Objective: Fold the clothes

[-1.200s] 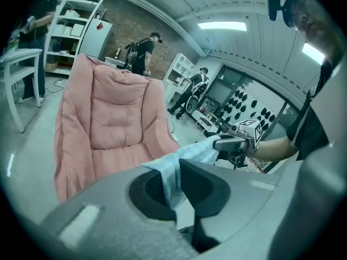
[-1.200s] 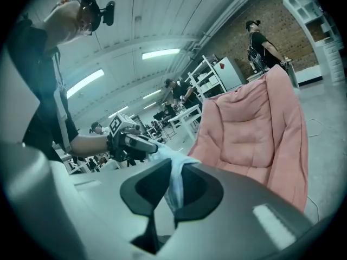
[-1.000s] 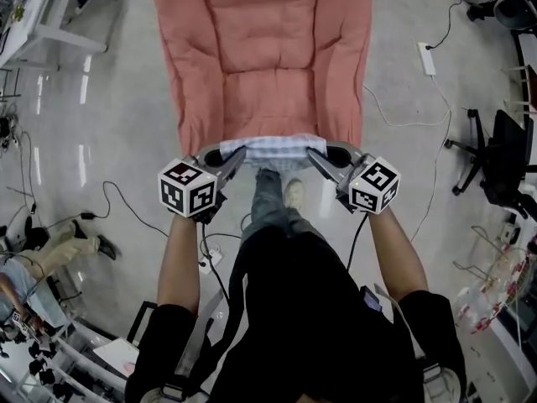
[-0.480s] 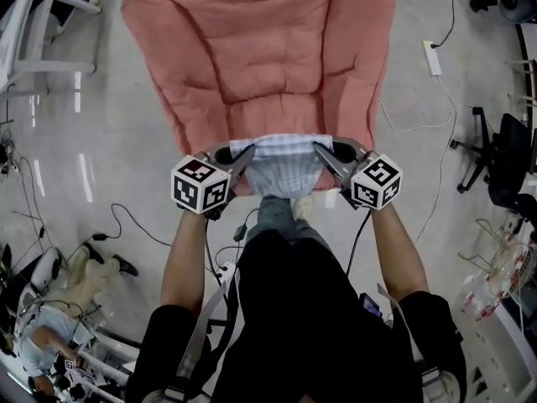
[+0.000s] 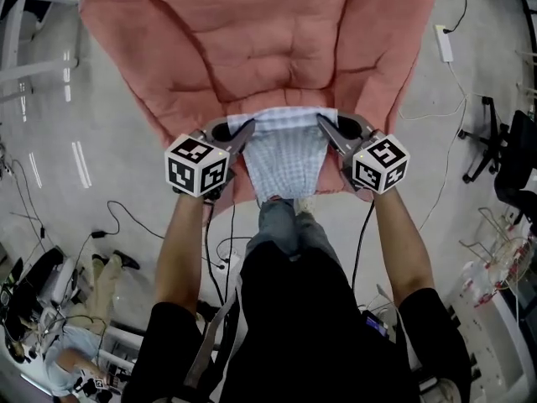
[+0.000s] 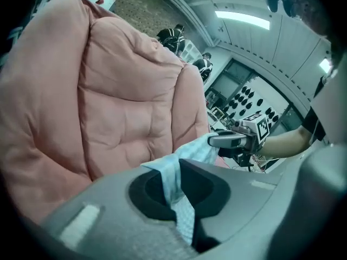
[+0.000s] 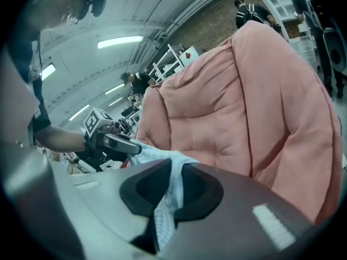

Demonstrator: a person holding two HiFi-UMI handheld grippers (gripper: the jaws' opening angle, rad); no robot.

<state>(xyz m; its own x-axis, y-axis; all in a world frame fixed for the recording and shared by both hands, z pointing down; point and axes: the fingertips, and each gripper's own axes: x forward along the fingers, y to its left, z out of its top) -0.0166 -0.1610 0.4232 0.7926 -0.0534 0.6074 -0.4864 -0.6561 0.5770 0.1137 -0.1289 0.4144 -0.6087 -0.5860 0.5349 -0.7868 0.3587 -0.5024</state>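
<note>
The left gripper (image 5: 242, 134) is clenched on 1 upper corner of a pale blue checked garment (image 5: 285, 154), and the right gripper (image 5: 324, 128) is clenched on the other. In the left gripper view the fabric runs up out of the closed jaws as a narrow pinched strip. The right gripper view shows the same, with the cloth bunched into a fold where the 2 jaws meet.

The garment's top edge stretches almost straight between the 2 grippers, which sit level with each other and well apart. The rest of the cloth hangs down from that edge in a loose panel that narrows toward the person's legs. From the head view its lower end lies just above a light shoe (image 5: 295, 205). Each gripper carries its marker cube, the left cube (image 5: 197, 164) and the right cube (image 5: 382, 164), facing the head camera.

Behind and under the garment spreads a large pink quilted cushion (image 5: 252, 40), lying on the shiny grey floor (image 5: 101, 141). The hanging cloth overlaps the cushion's near edge in the head view. Whether it touches the cushion cannot be told. Cables (image 5: 126, 221) trail across the floor at the left, a white power strip (image 5: 443, 44) lies at the upper right, and a black office chair (image 5: 512, 158) stands at the right edge.
</note>
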